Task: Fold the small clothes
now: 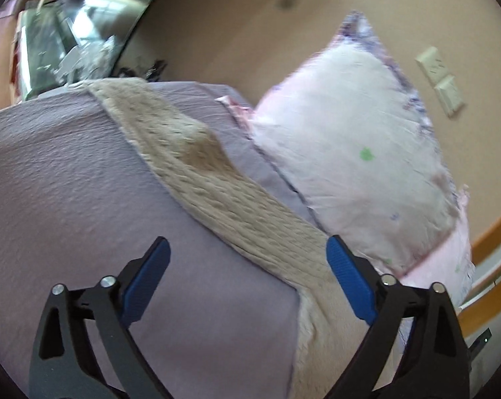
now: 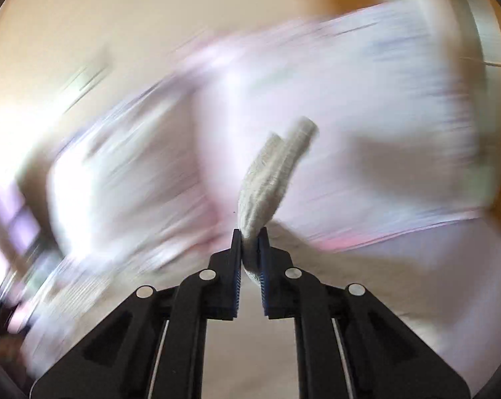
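Right claw pinches beige garment; no legible writing.

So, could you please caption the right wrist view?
Right gripper pinching beige knit fabric before a motion-blurred pink pillow.

A bed with a lilac cover carries a beige knit strip lying diagonally across it, and a pale pink pillow at its far right corner.

Towel on bed, beside pillow
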`<state>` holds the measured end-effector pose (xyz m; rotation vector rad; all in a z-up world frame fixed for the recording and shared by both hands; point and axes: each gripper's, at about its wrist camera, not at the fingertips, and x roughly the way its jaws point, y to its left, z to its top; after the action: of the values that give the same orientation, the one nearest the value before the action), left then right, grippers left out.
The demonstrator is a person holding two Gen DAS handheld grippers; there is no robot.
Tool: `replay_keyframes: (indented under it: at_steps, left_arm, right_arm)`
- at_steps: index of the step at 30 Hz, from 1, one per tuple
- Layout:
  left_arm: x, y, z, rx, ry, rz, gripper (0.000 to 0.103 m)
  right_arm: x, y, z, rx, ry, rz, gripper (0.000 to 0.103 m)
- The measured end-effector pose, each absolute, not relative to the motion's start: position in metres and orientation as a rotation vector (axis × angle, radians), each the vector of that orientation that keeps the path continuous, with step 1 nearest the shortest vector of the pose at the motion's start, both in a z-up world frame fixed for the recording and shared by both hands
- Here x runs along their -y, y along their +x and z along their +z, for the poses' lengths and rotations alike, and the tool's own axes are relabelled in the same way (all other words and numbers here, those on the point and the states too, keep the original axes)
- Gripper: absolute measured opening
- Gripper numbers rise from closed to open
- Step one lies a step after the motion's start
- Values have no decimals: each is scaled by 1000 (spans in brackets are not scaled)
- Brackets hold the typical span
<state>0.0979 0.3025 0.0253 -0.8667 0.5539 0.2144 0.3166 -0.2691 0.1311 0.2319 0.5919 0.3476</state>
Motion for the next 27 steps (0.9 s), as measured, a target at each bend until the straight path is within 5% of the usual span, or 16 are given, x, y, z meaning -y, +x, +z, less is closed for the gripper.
replay_keyframes:
  at_steps: [1, 4, 5, 7, 9, 15, 20, 23, 27]
  left_arm:
    - [-305, 100, 23, -562, -876, 225, 87]
    - [-323, 104, 11, -596, -927, 284, 76]
    - [-326, 104, 8, -602, -943, 297, 72]
    - [-339, 103, 1, -593, -991, 317, 66]
    - [-347, 107, 1, -591, -998, 331, 64]
    - [-383, 127, -5, -571, -1082, 376, 50]
    - [-414, 135, -16, -569, -1163, 443, 8]
    - [-407, 144, 7, -581, -1060, 471, 7]
    - [-318, 185, 96, -520, -587, 382, 7]
  right_arm:
    - [235, 323, 118, -676, 208, 449, 28]
    - [160, 327, 83, -852, 140, 638, 37]
    - [152, 324, 80, -848, 130, 659, 39]
    - [158, 322, 82, -805, 117, 632, 63]
    - [176, 311, 88, -754, 129, 572, 69]
    - [240, 275, 95, -665, 224, 482, 73]
    - [283, 263, 93, -596, 332, 449, 73]
    - [304, 259, 94, -537, 390, 434, 74]
    - [324, 255, 87, -437, 454, 426, 80]
